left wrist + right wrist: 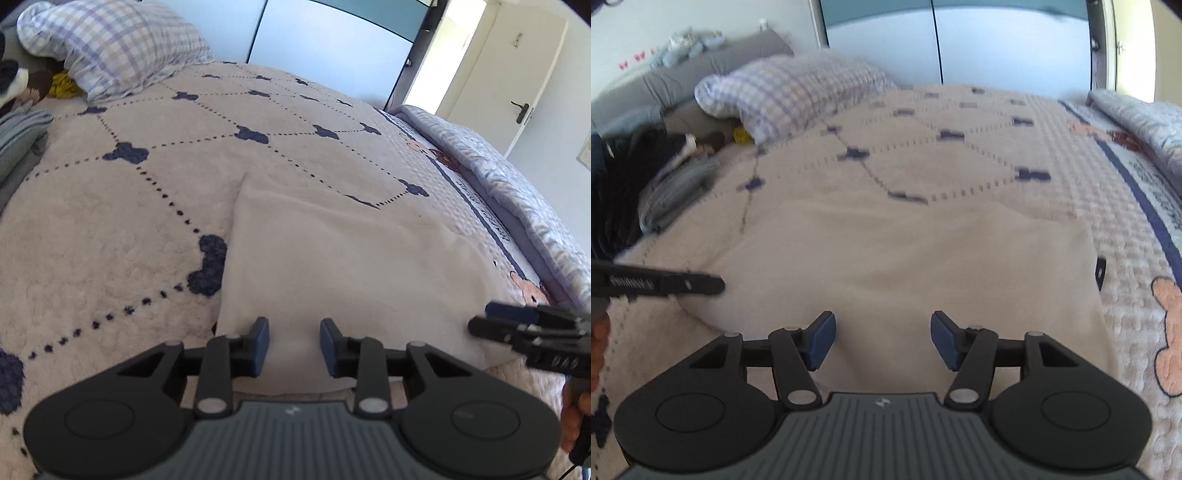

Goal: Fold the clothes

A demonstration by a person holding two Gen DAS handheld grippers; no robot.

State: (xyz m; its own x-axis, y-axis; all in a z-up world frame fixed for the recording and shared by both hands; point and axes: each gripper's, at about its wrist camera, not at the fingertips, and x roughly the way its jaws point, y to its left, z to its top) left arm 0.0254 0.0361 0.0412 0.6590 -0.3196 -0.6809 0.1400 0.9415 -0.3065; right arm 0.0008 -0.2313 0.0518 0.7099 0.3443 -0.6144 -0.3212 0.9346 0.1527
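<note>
Two grippers are hovering over a cream garment (332, 258) that is lying flat on the patterned bed blanket (110, 221), near its bear-printed edge. Left gripper (294, 347) is holding its blue-padded fingers apart with nothing between them, and right gripper (882, 339) is spreading its fingers wider, also gripping nothing.

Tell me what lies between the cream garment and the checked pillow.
Only bare blanket, cream with navy dotted lines, lies between the cream garment and the checked pillow; the right wrist view shows it best.
</note>
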